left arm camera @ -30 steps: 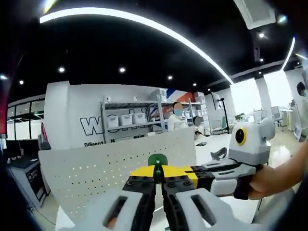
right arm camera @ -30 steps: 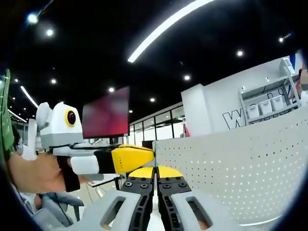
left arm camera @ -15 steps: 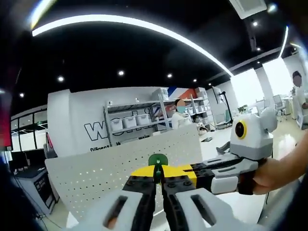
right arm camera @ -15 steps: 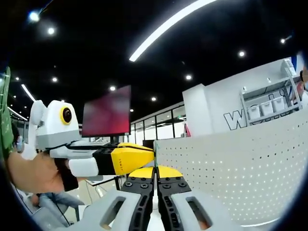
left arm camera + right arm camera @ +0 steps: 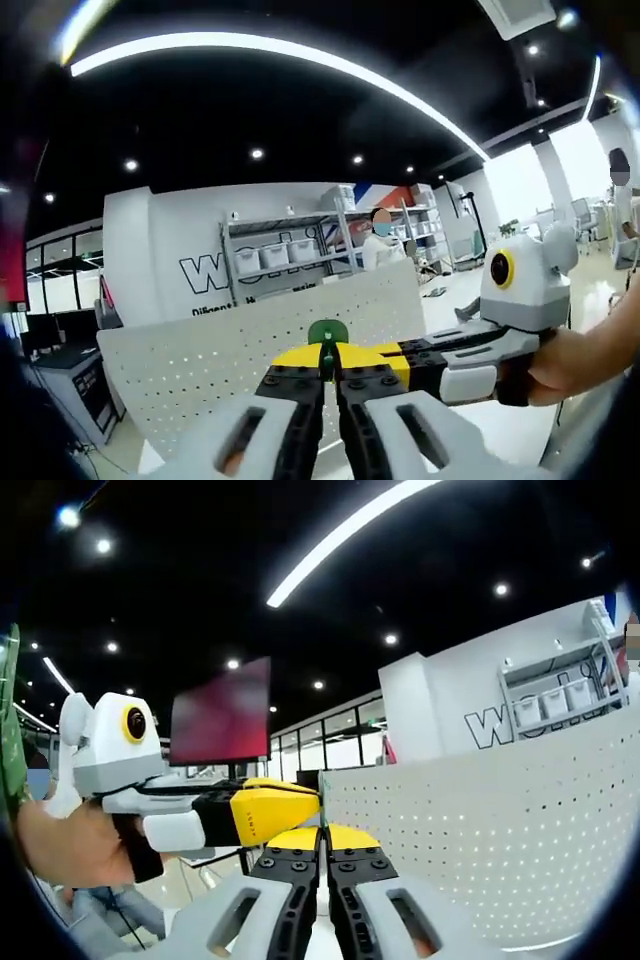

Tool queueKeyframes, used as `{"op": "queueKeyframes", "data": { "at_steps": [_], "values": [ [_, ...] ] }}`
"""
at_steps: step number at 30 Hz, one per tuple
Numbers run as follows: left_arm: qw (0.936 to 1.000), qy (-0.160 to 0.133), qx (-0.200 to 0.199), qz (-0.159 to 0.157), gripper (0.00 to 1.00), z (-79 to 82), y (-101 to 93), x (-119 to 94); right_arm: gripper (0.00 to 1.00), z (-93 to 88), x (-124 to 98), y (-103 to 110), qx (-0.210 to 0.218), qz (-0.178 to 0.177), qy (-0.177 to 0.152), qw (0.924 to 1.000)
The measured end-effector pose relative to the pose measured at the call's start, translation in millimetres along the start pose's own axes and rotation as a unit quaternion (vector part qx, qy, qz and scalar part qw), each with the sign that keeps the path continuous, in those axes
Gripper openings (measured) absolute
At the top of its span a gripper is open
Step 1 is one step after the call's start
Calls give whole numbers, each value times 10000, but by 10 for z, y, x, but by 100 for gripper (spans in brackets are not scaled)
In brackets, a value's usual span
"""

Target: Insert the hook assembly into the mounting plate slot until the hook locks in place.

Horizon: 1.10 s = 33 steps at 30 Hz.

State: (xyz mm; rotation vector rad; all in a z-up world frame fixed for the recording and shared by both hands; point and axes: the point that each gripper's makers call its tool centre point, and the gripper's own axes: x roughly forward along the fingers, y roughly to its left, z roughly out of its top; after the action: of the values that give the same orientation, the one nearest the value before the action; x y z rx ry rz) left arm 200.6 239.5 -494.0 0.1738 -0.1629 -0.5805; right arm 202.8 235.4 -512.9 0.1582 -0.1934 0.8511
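The white perforated mounting plate (image 5: 190,375) stands upright in front of me and spans the right side (image 5: 490,830) of the right gripper view. In the left gripper view a green hook assembly (image 5: 327,334) sticks up between the tips of my left gripper (image 5: 329,366), which is shut on it right at the plate's face. My right gripper (image 5: 388,356) reaches in from the right, its yellow tips touching the left one's. In the right gripper view my right gripper (image 5: 323,844) is shut on the plate's left edge, and the left gripper (image 5: 302,808) comes in from the left above it.
A hand (image 5: 590,350) holds the right gripper, and another hand (image 5: 70,845) holds the left one. Behind the plate are a white wall with lettering (image 5: 215,270), metal shelves with bins (image 5: 290,250) and a standing person (image 5: 380,245). A reddish screen (image 5: 220,715) hangs at the back left.
Both views have shifted only slightly with the hands. The grippers, hook and plate keep the same positions relative to each other.
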Motion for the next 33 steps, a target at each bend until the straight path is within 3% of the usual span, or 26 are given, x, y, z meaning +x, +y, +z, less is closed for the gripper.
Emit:
{"op": "queueKeyframes", "data": {
  "at_steps": [22, 33],
  "values": [
    [9988, 34, -478, 98, 2, -102, 95, 32, 1, -45, 9, -45, 74, -26, 86, 9999],
    [9986, 82, -497, 161, 2, -130, 129, 51, 7, -65, -35, -76, -274, -86, 266, 9992]
  ]
}}
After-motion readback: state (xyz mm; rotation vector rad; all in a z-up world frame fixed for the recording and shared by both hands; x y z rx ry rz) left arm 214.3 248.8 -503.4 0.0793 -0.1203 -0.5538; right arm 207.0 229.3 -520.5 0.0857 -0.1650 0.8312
